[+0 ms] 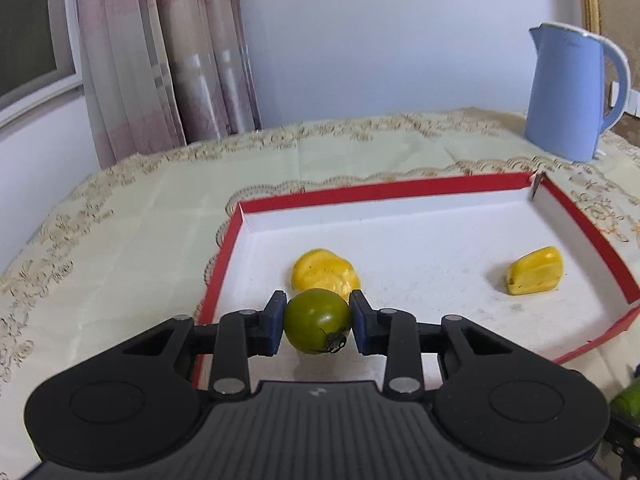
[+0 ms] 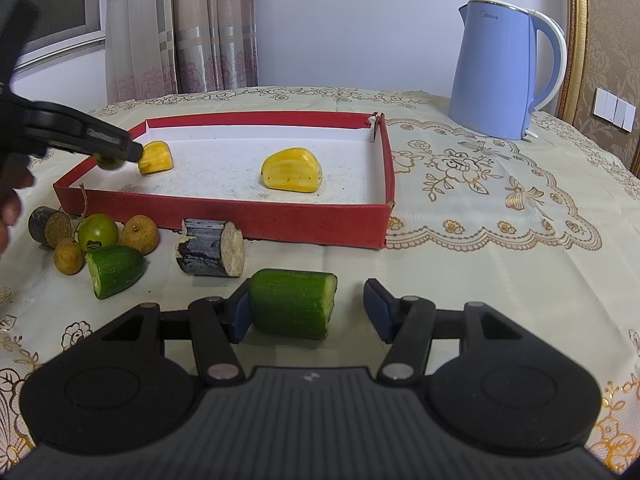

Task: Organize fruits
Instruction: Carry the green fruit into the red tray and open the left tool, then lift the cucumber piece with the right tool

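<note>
Clamped in left claw (image 1: 317,322): green tomato (image 1: 316,320), smooth, slippery, firm, gripped across its middle; right claw (image 2: 308,311) apart around cucumber piece (image 2: 294,304).

A room in a home, shown by an embroidered tablecloth (image 2: 480,184) that covered the table, a blue electric kettle (image 2: 496,72), patterned curtains (image 2: 180,28) beside a window (image 2: 60,0), wall switches (image 2: 614,112)

Two wrist views, shared tray (image 1: 400,190)
</note>
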### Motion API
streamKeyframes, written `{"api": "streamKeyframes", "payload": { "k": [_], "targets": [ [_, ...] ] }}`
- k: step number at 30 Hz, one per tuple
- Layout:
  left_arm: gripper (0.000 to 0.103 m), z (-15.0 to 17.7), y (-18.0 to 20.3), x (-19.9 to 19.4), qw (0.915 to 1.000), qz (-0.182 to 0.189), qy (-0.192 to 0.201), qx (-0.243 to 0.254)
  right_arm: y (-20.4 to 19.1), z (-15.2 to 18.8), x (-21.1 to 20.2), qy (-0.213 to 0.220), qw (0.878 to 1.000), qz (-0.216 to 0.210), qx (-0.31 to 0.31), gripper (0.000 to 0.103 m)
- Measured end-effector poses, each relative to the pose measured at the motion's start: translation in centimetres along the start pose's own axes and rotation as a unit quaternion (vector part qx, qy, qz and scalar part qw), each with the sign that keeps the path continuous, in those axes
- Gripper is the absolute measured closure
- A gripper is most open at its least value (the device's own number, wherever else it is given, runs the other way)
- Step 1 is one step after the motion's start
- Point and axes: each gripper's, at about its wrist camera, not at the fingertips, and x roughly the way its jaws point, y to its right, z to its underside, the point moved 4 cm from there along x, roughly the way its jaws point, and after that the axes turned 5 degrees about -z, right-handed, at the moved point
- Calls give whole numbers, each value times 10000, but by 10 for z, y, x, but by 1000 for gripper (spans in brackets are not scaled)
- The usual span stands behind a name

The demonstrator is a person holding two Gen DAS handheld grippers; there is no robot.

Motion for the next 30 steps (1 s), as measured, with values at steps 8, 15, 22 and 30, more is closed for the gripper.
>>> {"api": "streamKeyframes", "payload": {
  "k": [8,15,22,30],
  "targets": [
    [70,11,4,12,9999,-77,-139,17,0,0,0,-1,10000,0,0,47],
    [35,15,11,-2,9970,-567,245,461,0,0,0,-2,10000,0,-1,46],
    [33,22,-18,-58,9912,-932,931,-122,0,0,0,-3,10000,1,-2,46],
    [26,68,-78,-92,9834,-729,968,-1350,0,0,0,-3,10000,2,-3,47]
  ]
}}
